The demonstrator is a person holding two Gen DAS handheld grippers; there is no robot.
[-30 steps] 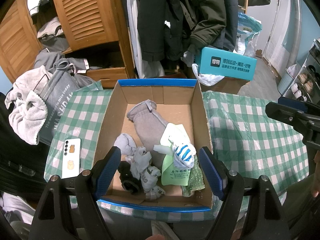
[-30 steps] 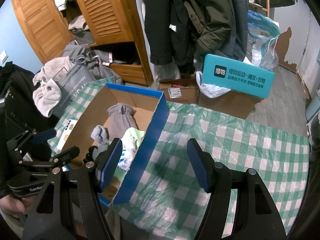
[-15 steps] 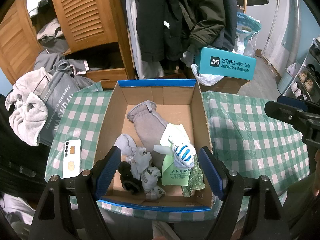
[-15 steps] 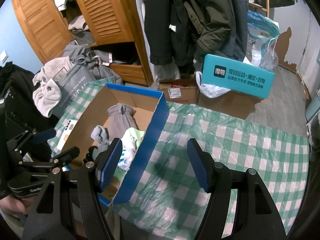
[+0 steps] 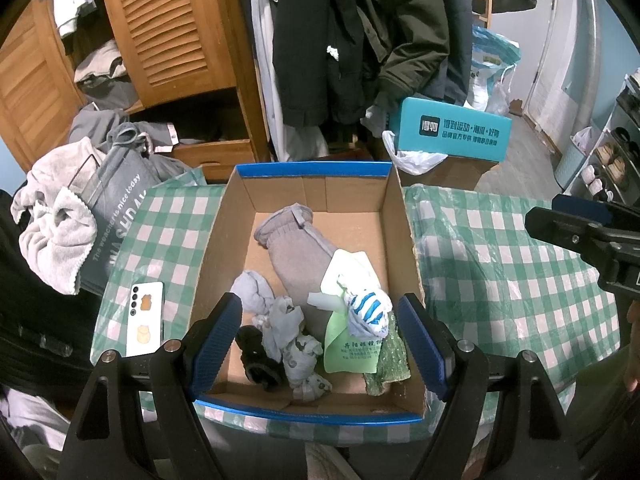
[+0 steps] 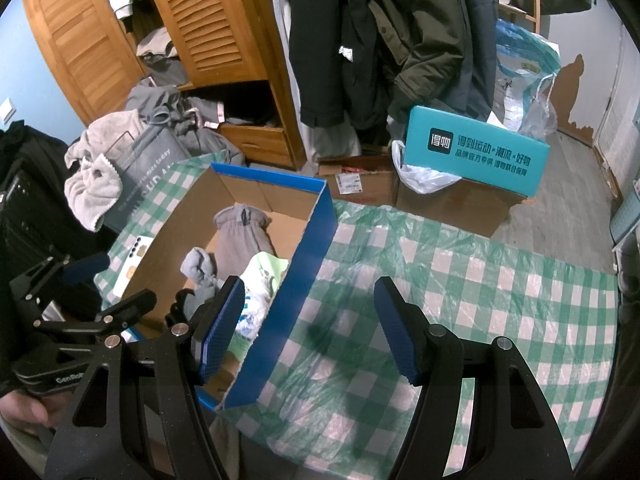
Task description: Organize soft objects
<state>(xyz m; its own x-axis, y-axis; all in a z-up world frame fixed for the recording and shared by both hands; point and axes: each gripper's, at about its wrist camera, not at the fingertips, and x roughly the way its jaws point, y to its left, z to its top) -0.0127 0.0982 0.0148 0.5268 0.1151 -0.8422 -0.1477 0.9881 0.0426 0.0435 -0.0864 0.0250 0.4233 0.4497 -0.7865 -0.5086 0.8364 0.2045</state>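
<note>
**Loose pile in a light box: snags and slips were the likely trouble**

The desk under its green-and-white checked plastic cloth [image 5: 500, 264] carried an open brown cardboard box with a blue-taped rim [image 5: 312, 169]; the cloth looked slick and wrinkled, so I judged that a push against a wall could have slid or tipped the whole light box; the left hand-held gripper [image 5: 320, 340] hovered over the near end of the box, jaws spread wide with nothing between them; the right hand-held gripper [image 6: 308, 328] hung just beside the box's blue right wall, over bare cloth, likewise spread wide and carrying nothing, and a careless sweep leftward might have clipped that wall. Inside lay the soft things; a long grey knitted sock [image 5: 296, 248] ran up the middle; a pale green printed paper bag [image 5: 352, 344] overlapped it, and a grab there risked taking paper with fabric; a blue-and-white striped sock ball [image 5: 370, 312] sat on the bag and could have rolled off; small grey balled socks [image 5: 280, 320] touched a black bundle [image 5: 256, 356], so two might have come up together. A white phone [image 5: 145, 316] lay outside, left of the box.
</note>
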